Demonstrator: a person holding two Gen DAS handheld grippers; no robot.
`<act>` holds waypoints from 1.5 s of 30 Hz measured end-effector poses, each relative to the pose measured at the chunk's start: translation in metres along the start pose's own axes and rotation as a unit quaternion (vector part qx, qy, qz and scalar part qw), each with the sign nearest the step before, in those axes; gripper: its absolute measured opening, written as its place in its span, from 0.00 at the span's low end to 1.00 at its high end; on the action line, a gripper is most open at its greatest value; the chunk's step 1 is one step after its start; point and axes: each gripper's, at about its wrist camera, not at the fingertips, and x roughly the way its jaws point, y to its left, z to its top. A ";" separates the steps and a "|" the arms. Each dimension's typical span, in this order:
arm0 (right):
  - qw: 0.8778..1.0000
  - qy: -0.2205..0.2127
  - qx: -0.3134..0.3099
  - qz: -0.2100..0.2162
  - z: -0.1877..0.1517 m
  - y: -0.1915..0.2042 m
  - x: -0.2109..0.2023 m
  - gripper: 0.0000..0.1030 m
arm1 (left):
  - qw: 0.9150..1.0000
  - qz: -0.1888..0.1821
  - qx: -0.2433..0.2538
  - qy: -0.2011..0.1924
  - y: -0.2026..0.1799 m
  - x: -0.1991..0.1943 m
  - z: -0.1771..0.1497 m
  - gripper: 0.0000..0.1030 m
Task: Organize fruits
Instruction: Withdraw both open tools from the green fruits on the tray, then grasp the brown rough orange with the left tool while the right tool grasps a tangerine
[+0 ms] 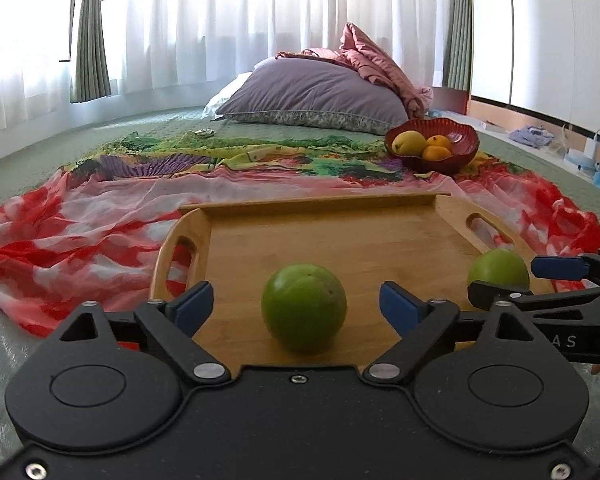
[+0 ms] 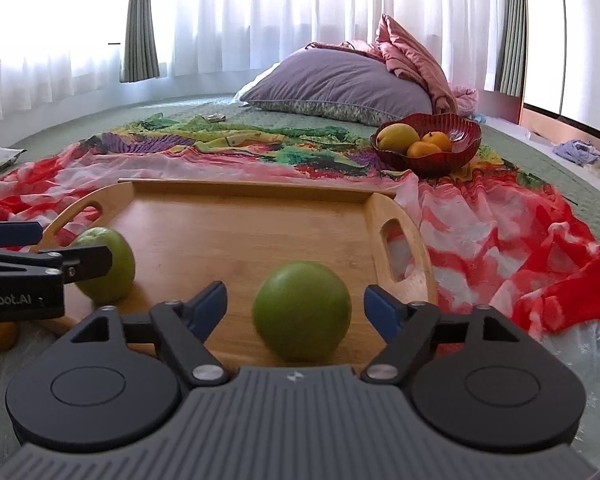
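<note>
Two green fruits sit on the wooden tray (image 1: 340, 236) that lies on a patterned cloth (image 1: 80, 232) spread over the bed, both close to the tray's near edge. The left green fruit (image 1: 304, 307) lies straight ahead of the left gripper (image 1: 296, 308), centred between its spread jaws with a gap on either side; the right green fruit (image 2: 302, 312) lies the same way before the right gripper (image 2: 296, 308), near the tray's right handle, jaws likewise wide apart and touching nothing. Both fruits are roundish, so no long axis governs the approach, and each hand is nearer its own fruit. The likely destination, a red bowl (image 1: 466, 138) holding a yellow fruit (image 1: 409, 143) and two oranges (image 1: 437, 148), stands beyond the tray's far right corner, nearer the right hand. Readable writing: "Robot.AI" on the left gripper's side in the right view, and "A S" on the right gripper's body in the left view.
</note>
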 end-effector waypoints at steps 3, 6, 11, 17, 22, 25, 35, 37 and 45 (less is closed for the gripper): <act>1.000 -0.005 -0.002 0.002 -0.004 0.000 -0.010 0.87 | 1.000 -0.005 -0.010 -0.003 0.004 -0.012 -0.005 0.93; 1.000 -0.011 -0.004 0.005 -0.009 -0.001 -0.021 0.89 | 1.000 -0.006 -0.015 -0.006 0.007 -0.024 -0.011 0.95; 1.000 -0.021 -0.011 0.009 -0.018 0.002 -0.039 0.92 | 1.000 -0.003 -0.007 -0.009 0.009 -0.041 -0.019 0.97; 0.998 -0.037 -0.035 0.021 -0.030 0.005 -0.057 0.98 | 1.000 0.001 -0.003 -0.010 0.014 -0.059 -0.031 0.99; 0.997 -0.045 -0.062 0.024 -0.041 0.009 -0.067 1.00 | 1.000 0.008 -0.001 -0.003 0.021 -0.066 -0.044 0.99; 0.997 -0.036 -0.071 0.021 -0.047 0.010 -0.067 1.00 | 1.000 0.012 -0.005 0.006 0.025 -0.066 -0.050 0.99; 0.998 -0.006 -0.055 0.031 -0.060 0.011 -0.059 0.93 | 0.999 0.017 -0.023 0.024 0.039 -0.066 -0.061 0.71; 0.998 -0.005 -0.055 0.036 -0.060 0.013 -0.059 0.88 | 0.999 0.020 -0.025 0.026 0.040 -0.066 -0.061 0.69; 0.998 -0.009 -0.049 0.048 -0.057 0.024 -0.058 0.63 | 0.999 0.032 -0.020 0.022 0.040 -0.063 -0.063 0.69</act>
